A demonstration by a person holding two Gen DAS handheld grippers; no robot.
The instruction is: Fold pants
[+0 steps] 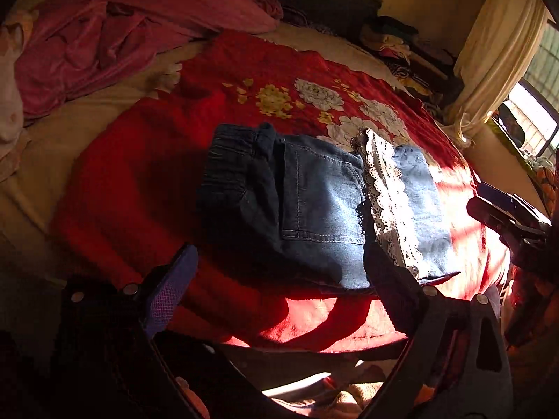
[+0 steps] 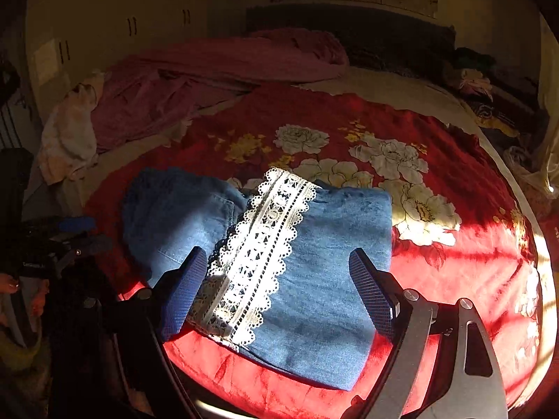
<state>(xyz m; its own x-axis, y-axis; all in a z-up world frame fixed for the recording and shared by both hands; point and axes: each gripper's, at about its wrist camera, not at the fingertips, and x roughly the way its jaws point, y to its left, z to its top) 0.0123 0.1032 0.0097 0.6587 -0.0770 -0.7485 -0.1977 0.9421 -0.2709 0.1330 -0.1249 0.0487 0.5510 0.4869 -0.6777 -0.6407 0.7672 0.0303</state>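
I see folded pants [image 2: 279, 262] mid-frame on the blanket [image 2: 454, 272]; my left gripper [image 1: 279, 279] and right gripper [image 2: 279, 289] both gape wide, empty.

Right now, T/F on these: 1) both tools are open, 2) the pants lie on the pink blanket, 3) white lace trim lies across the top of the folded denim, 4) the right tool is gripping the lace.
1) True: left tool and right tool both stand open.
2) False: the pants lie on the red floral blanket; the pink blanket is further back.
3) True: the lace trim crosses the denim.
4) False: it holds nothing.
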